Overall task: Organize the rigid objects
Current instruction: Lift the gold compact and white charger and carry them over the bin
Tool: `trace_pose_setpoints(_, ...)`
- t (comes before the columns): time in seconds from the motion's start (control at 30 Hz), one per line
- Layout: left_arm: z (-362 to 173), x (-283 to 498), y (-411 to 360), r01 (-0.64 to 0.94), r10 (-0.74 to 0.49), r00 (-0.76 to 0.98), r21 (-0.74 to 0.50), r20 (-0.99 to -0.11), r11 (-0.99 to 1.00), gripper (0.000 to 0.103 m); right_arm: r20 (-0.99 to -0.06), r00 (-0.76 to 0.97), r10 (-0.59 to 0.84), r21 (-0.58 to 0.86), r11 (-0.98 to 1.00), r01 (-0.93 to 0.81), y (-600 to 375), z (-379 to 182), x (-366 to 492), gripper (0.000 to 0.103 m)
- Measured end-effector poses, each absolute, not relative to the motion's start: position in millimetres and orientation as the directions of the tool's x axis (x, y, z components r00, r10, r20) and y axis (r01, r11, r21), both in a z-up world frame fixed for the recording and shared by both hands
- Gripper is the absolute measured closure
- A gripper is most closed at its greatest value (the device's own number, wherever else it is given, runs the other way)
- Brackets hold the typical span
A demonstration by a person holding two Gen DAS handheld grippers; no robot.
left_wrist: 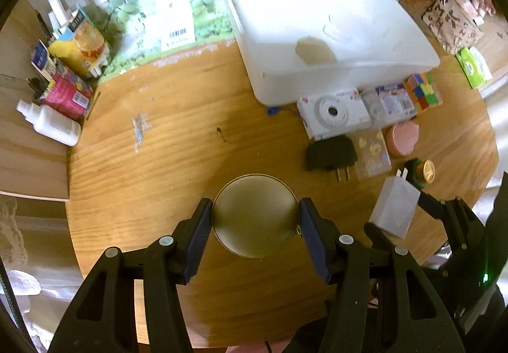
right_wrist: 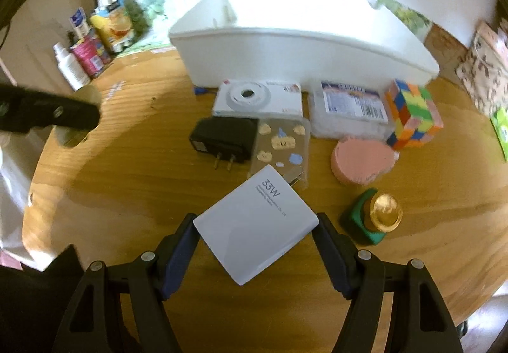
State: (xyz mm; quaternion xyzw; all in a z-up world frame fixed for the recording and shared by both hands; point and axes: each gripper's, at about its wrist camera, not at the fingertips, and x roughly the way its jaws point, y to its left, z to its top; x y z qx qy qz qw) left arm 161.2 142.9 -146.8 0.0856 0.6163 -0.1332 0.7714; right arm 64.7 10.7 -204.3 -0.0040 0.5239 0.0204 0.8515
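Observation:
My left gripper (left_wrist: 255, 216) is shut on a round gold tin (left_wrist: 255, 215) and holds it over the wooden table (left_wrist: 143, 162). My right gripper (right_wrist: 255, 227) is shut on a white 33W charger (right_wrist: 254, 226), gripped at its corners; the charger also shows in the left wrist view (left_wrist: 395, 210). A large white bin (left_wrist: 317, 25) stands at the back of the table, also in the right wrist view (right_wrist: 301, 44). In front of it lie a white camera (right_wrist: 257, 97), a black adapter (right_wrist: 225, 138), a clear phone case (right_wrist: 281, 143), a pink round box (right_wrist: 362, 162) and a colourful cube (right_wrist: 412, 114).
A green holder with a gold cap (right_wrist: 376, 216) sits right of the charger. A clear packet (right_wrist: 349, 111) lies by the cube. Bottles and cartons (left_wrist: 63, 67) crowd the left corner. A patterned bag (left_wrist: 451, 19) and green tissue pack (left_wrist: 473, 67) sit at the far right.

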Motion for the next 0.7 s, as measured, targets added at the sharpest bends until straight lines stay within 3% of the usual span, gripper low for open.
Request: trace_pose_setpoints(0.7, -91, 194, 102, 0.194, -0.064, 0.350, 0.005, -0.934, 0.981, 0.044, -0.795, 0.587, 0.151, -0.038, 0.954, -0.297, -10, -114, 90, 0.030)
